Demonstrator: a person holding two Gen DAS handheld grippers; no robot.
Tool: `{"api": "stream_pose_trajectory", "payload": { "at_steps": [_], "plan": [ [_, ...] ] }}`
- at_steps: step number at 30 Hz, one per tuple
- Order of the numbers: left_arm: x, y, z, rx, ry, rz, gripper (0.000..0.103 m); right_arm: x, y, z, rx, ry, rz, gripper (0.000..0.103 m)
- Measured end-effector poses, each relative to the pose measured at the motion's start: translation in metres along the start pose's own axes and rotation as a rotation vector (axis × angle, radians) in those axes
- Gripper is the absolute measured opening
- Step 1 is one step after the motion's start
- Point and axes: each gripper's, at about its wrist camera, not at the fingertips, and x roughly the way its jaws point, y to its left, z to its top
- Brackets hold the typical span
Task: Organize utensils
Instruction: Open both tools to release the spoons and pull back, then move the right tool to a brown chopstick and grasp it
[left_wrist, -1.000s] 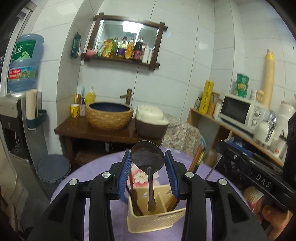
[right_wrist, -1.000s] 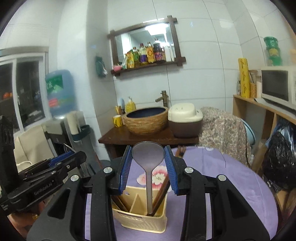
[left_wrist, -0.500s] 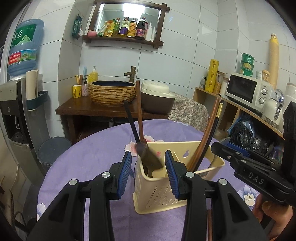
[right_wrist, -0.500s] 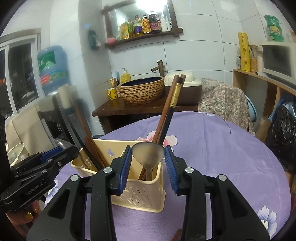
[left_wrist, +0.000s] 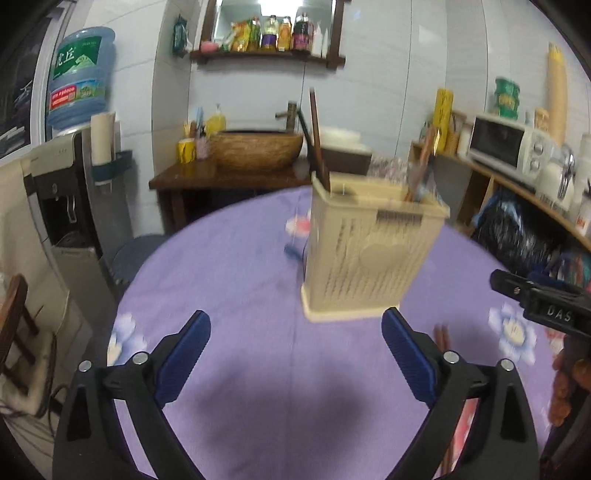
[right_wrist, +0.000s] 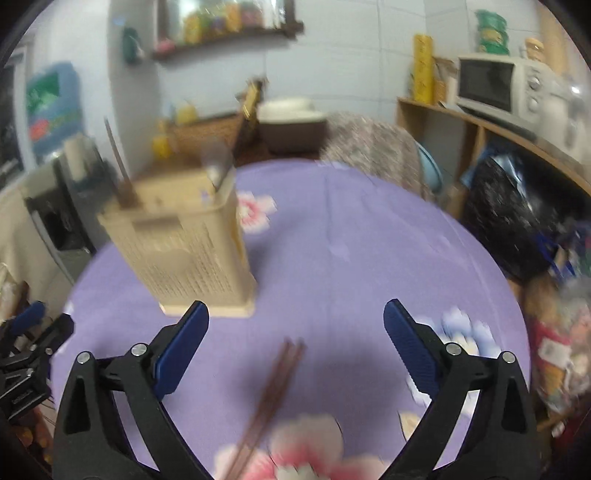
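Note:
A cream perforated utensil holder (left_wrist: 365, 251) stands on the purple flowered tablecloth (left_wrist: 229, 280) and holds chopsticks and spoons that stick out of its top. It also shows in the right wrist view (right_wrist: 188, 243). My left gripper (left_wrist: 295, 347) is open and empty, low over the cloth in front of the holder. My right gripper (right_wrist: 295, 336) is open and empty, to the right of the holder. A pair of brown chopsticks (right_wrist: 273, 387) lies on the cloth between the right gripper's fingers; its end shows in the left wrist view (left_wrist: 441, 336).
The round table's edge curves at left and right. Behind it stand a wooden washstand with a woven basin (left_wrist: 255, 151), a water dispenser (left_wrist: 70, 177) at left, and a shelf with a microwave (left_wrist: 506, 144) at right. A black bag (right_wrist: 517, 214) sits under the shelf.
Both grippers let go of their spoons, which now stand in the holder, opened wide and pulled back and down toward the table. The views are blurred from the motion.

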Motion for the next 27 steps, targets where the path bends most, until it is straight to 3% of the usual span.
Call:
{"api": "stream_pose_trajectory", "payload": {
  "at_steps": [5, 9, 27],
  "plan": [
    [-0.002, -0.008, -0.040, 0.062, 0.074, 0.042, 0.098, 0.015, -0.003, -0.064, -0.010, 0.176, -0.085, 0.097],
    [-0.004, -0.013, -0.056, 0.074, 0.110, 0.052, 0.098, 0.021, 0.007, -0.092, -0.026, 0.241, -0.072, 0.097],
    [-0.013, -0.010, -0.074, 0.038, 0.128, 0.020, 0.098, 0.039, 0.008, -0.088, -0.010, 0.297, -0.074, 0.097]
  ]
}}
